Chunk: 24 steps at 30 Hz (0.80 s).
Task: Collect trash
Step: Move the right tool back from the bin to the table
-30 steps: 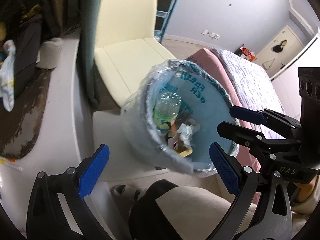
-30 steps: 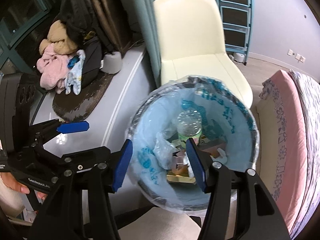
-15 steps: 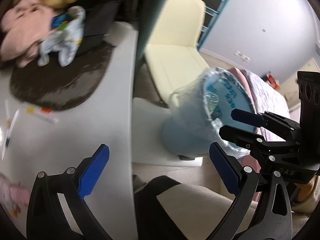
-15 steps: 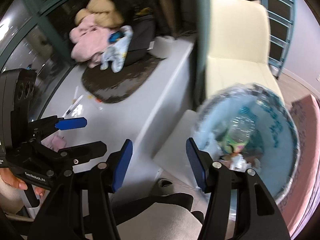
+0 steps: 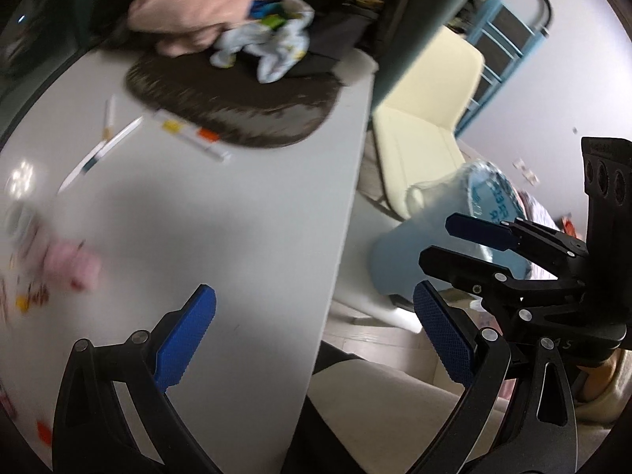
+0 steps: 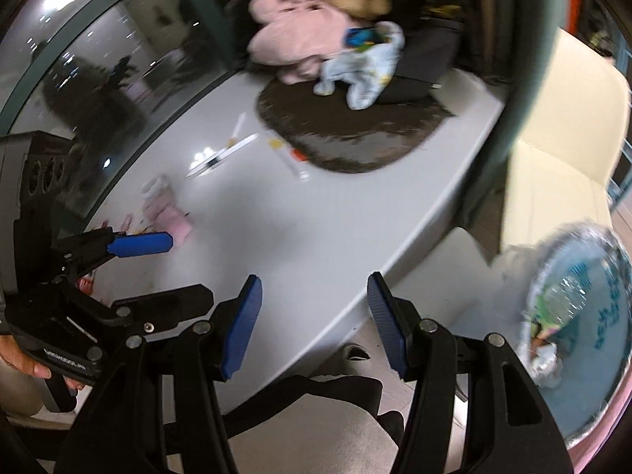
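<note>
Both grippers hang over the near edge of the pale grey tabletop (image 5: 245, 213), tilted downward, and neither carries anything. The left gripper (image 5: 312, 339) has its blue pads well apart with only bare table and floor between them; the right gripper (image 6: 314, 324) stands about half spread, also empty.

What is left to pick up lies on the table, to the left and farther in. The nearest piece looks like a crumpled pink wad (image 5: 73, 264), blurred, with small coloured scraps near it at the left edge of the left-wrist view. In the right-wrist view the same pink wad (image 6: 170, 213) sits just beyond the left gripper's far fingertip (image 6: 140, 244), so the left hand is plainly the nearer of the two. It has no clear long axis, so I judge any approach angle would serve.

Farther in, a few thin white sticks (image 5: 98, 150) lie scattered before the dark oval mat (image 5: 237, 94). Their long axes run slantwise, from near-left to far-right, so the jaws would need to close across them.

The bin (image 6: 584, 316), lined with a clear bag and already holding a bottle and papers, stands on the floor off the table's right end, near the cream chair (image 5: 426, 126). Anything taken must travel right and down to it.
</note>
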Tool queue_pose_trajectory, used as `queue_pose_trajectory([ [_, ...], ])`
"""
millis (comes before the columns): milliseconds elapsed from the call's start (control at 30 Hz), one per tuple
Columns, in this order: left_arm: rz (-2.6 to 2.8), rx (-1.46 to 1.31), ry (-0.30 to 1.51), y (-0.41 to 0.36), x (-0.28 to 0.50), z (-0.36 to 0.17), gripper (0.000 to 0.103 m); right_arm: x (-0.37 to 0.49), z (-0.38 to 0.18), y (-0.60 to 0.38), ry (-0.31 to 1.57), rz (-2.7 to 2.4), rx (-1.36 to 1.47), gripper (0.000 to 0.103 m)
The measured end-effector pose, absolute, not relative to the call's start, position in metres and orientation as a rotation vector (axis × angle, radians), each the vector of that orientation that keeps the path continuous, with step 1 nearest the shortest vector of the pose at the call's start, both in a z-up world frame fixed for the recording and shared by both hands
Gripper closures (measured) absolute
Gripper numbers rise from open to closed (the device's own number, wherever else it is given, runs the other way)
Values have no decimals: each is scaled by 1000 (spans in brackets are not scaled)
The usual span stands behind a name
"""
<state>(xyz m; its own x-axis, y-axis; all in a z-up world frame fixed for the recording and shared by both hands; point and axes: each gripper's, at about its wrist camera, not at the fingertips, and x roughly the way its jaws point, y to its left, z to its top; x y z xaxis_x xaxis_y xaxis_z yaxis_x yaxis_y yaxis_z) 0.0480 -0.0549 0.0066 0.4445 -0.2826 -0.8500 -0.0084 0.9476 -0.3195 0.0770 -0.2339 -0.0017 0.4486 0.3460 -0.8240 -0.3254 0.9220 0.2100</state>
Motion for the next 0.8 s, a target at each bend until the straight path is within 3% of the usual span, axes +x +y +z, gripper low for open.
queue_pose_trajectory([
  [800, 95, -449, 1072, 47, -70, -1, 6, 36, -25, -84, 1078, 693, -165, 49],
])
